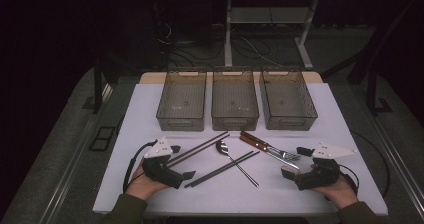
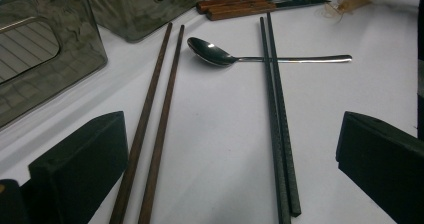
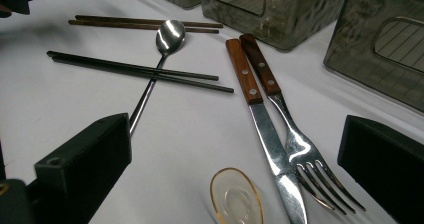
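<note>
White cloth covers the table [image 1: 125,134]. High view: three smoky plastic bins [image 1: 235,100] stand in a row at the far edge, all empty — likely one per kind of cutlery. The cutlery lies loose between bins and hands: brown chopsticks [image 1: 197,148], spoon [image 1: 235,161], black chopsticks [image 1: 222,169], knife [image 1: 267,150] and fork [image 1: 272,147]. Left gripper [image 1: 187,175] and right gripper [image 1: 292,161] rest low at the near edge, one either side, nothing held.

Left gripper view: jaws spread wide and empty; the brown chopsticks [image 2: 150,134] run up by the left jaw, the black pair [image 2: 277,124] crosses over the spoon's handle [image 2: 295,59] — the spoon is probably easier to lift after them.

Right gripper view: jaws wide, empty; knife [image 3: 267,134] and fork [image 3: 300,149] lie side by side between them, handles toward the bins. A small clear dish [image 3: 236,199] sits nearest.
</note>
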Tool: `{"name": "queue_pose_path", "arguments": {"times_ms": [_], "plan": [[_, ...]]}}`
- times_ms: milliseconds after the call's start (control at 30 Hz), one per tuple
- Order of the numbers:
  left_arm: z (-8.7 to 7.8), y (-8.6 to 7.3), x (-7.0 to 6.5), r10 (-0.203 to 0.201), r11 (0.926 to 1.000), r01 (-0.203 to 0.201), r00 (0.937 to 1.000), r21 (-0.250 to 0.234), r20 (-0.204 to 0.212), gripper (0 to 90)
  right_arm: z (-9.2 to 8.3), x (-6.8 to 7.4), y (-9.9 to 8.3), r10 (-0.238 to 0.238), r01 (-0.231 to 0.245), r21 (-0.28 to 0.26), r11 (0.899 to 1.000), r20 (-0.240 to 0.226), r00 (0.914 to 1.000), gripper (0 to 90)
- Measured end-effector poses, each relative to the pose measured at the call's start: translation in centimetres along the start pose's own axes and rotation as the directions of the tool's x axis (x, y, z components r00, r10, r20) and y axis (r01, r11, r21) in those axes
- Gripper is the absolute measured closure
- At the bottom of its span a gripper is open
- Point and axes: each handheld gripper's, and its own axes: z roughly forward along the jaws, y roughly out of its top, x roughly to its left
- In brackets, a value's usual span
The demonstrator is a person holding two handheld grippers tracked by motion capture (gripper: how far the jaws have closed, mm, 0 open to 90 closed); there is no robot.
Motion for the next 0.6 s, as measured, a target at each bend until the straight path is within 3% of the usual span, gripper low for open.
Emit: {"name": "queue_pose_path", "arguments": {"times_ms": [600], "plan": [[-0.01,0.1,-0.22,-0.001,1.0,0.001,0.9999,-0.004,0.014,0.0,-0.21,0.0,0.12,0.023,-0.023,-0.009,1.0,-0.028,0.9993,0.6]]}}
